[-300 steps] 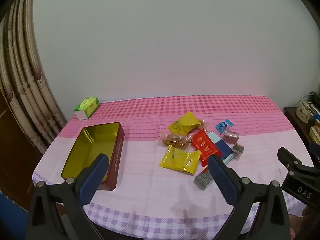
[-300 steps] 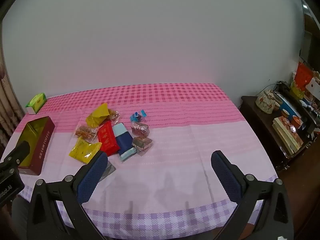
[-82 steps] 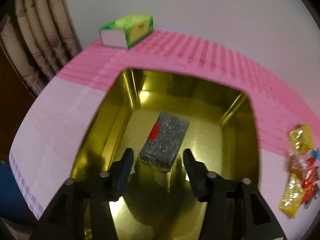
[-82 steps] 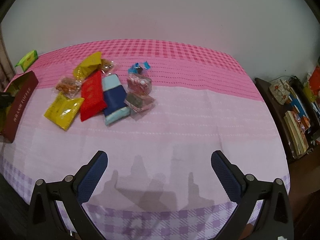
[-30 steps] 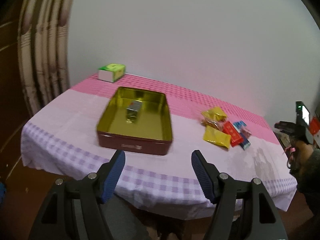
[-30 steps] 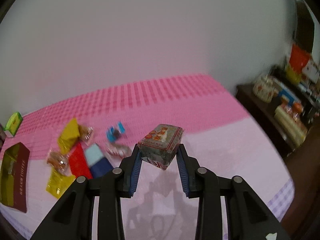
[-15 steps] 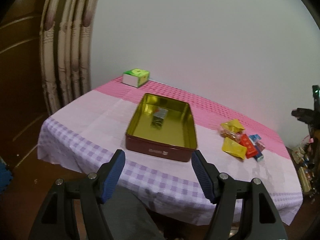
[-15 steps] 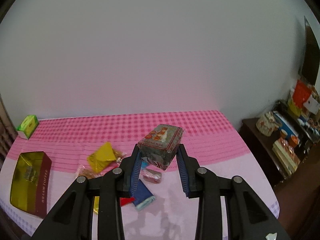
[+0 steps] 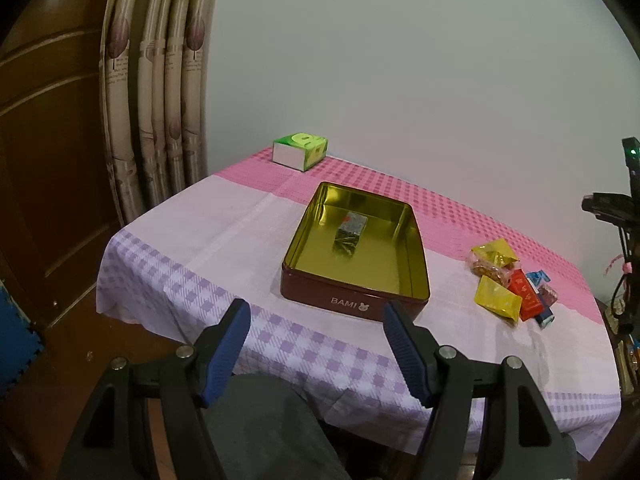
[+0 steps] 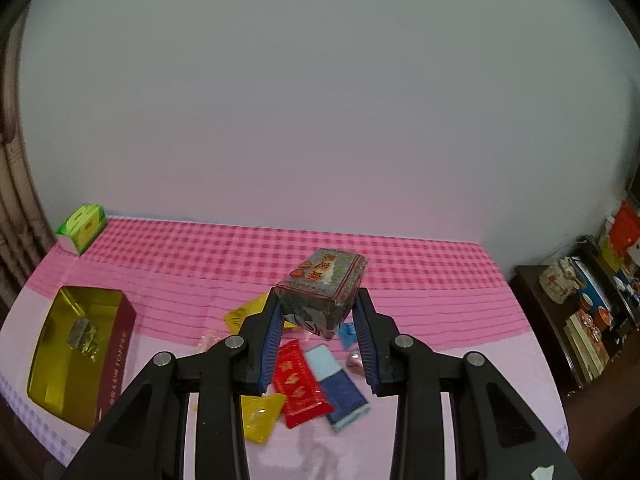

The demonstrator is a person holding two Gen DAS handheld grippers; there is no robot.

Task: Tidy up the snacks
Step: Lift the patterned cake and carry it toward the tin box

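My right gripper (image 10: 318, 306) is shut on a grey-green wrapped block snack (image 10: 324, 288) with red print, held high above the snack pile. Below it lie a red packet (image 10: 298, 384), a blue packet (image 10: 340, 388) and yellow packets (image 10: 260, 416). The open gold-lined tin (image 10: 52, 396) sits at the left with one silver packet (image 10: 80, 334) inside. My left gripper (image 9: 318, 312) is open and empty, held back off the table's near edge, in front of the tin (image 9: 412, 276). The silver packet (image 9: 351, 229) and the pile (image 9: 512, 284) show there too.
A green tissue box (image 9: 301, 150) stands at the table's far left corner, also in the right wrist view (image 10: 82, 228). Curtains (image 9: 156, 100) and a wooden door lie left of the table. A dark side cabinet (image 10: 580, 316) with a teapot and books stands to the right.
My left gripper has drawn further back from the table and tin. My right gripper has risen higher with the block snack in it.
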